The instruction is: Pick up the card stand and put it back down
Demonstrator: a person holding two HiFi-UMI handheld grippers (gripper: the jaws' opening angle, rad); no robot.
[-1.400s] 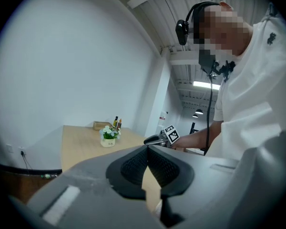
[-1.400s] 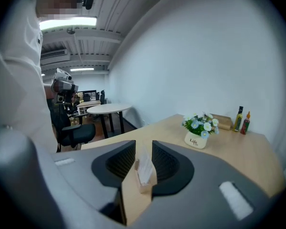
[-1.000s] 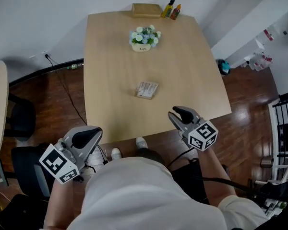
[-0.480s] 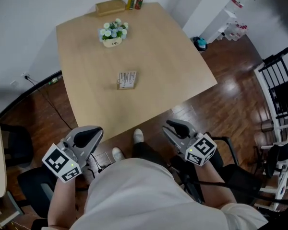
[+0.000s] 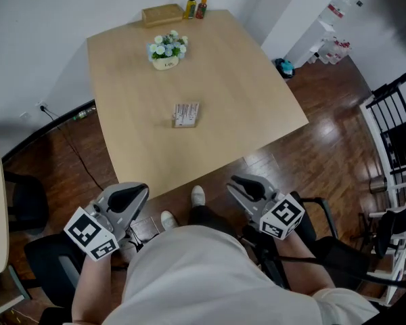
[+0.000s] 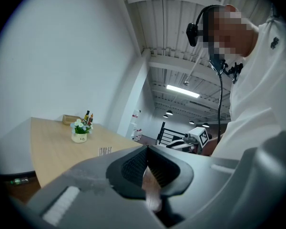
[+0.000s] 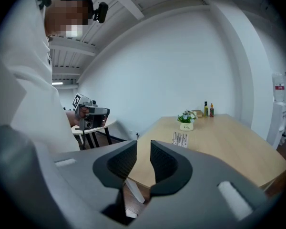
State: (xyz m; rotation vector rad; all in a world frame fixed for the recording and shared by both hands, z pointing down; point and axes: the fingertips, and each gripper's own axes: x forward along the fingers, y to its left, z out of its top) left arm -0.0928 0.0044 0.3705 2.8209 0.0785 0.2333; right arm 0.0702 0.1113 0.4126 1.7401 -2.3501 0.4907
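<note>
Off the table's near edge, over the wooden floor (image 5: 311, 161), both tools are held close to the person's body. The left hand-held gripper (image 5: 132, 195) is clenched: in its own view (image 6: 146, 149) the two ribbed pads meet at their tips with nothing caught between them. The right hand-held gripper (image 5: 240, 181) stands partly released; its view (image 7: 143, 149) shows a narrow gap between the jaws. The jaws have just been closing, and only floor and table edge show through the gap. Neither tool touches the table (image 5: 223, 80).

Ahead of both lies the card stand (image 5: 186, 114), near the middle of the tabletop and well apart from either hand-held gripper. In the head view it sits up-picture, roughly between the two. The left gripper view finds it to the left of the jaw tips (image 6: 105, 151); the right gripper view finds it to the right of them (image 7: 180, 139).

Farther back on the table stands a flower pot (image 5: 166, 49). At the far edge are a box (image 5: 162, 14) and two bottles (image 5: 195, 6).
</note>
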